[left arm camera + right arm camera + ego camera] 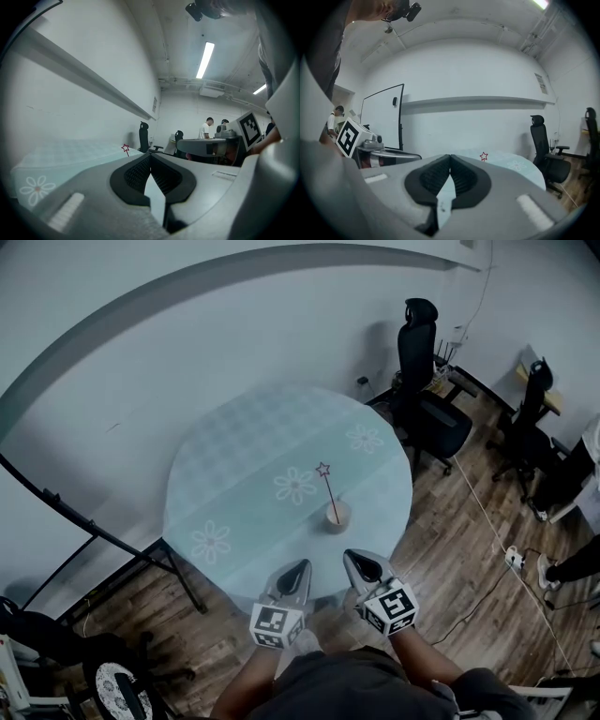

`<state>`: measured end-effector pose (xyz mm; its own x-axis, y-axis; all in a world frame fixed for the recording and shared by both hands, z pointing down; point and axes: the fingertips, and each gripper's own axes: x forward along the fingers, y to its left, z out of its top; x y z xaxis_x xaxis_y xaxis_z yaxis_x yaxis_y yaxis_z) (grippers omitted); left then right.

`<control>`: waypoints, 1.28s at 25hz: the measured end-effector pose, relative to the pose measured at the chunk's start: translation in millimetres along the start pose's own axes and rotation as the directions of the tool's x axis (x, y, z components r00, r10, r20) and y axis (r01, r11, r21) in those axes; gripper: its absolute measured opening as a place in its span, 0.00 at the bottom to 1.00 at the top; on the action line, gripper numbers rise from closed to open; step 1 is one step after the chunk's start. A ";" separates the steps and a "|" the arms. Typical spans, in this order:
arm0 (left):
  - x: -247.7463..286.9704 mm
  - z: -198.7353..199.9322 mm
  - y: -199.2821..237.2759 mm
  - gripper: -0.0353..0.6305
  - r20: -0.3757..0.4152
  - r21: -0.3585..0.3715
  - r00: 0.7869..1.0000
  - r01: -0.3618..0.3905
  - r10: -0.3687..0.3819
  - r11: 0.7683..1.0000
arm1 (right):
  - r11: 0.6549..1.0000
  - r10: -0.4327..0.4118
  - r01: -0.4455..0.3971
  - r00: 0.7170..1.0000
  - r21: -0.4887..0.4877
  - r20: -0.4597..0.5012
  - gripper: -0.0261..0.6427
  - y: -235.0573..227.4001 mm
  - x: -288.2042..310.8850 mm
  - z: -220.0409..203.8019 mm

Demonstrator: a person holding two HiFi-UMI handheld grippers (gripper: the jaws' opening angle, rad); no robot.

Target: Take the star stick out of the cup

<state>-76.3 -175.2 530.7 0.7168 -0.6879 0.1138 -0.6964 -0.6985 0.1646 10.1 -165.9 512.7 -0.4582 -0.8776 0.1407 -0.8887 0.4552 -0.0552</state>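
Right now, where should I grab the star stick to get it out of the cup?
Pinch the star stick on its thin stem, between the star and the cup rim: that part stands free above the cup, leaning slightly left. Come in from the near side with the right gripper, probably the closer one. Its jaws are shut, so open them first.

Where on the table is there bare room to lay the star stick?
The table is mostly bare. Widest patch: left of the cup and beyond it to the far rim. Narrower strip: right of the cup, toward the office chair. Crowded only near the front edge, where cup and star stick stand ahead of the left claw and right claw.
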 end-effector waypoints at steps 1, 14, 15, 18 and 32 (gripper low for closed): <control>0.6 0.1 3.1 0.06 0.001 0.001 1.000 0.005 -0.005 1.000 | 1.000 -0.005 0.005 1.000 -0.003 -0.004 0.04 -0.2 3.1 0.3; 20.3 -8.1 35.5 0.06 -0.015 -0.015 1.000 -0.008 0.008 1.000 | 1.000 -0.005 0.005 0.999 0.004 -0.045 0.04 -12.0 40.6 -10.8; 24.4 -7.3 38.6 0.06 -0.015 -0.012 1.000 -0.017 0.017 1.000 | 1.000 -0.002 0.002 0.999 0.011 -0.038 0.04 -17.1 44.7 -10.5; 40.4 -3.7 50.6 0.06 -0.019 -0.001 0.999 -0.050 0.050 0.999 | 1.000 0.010 -0.009 1.000 0.020 -0.026 0.04 -35.3 61.2 -9.1; 96.2 1.7 100.6 0.06 -0.027 -0.018 0.975 -0.219 0.218 0.976 | 0.997 0.075 -0.070 0.991 0.045 -0.112 0.04 -99.2 121.7 -22.2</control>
<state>-77.4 -312.0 556.5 0.5481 -0.8182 0.1737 -0.8357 -0.5274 0.1530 42.8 -314.5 557.2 -0.5189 -0.8187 0.2460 -0.8541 0.5085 -0.1093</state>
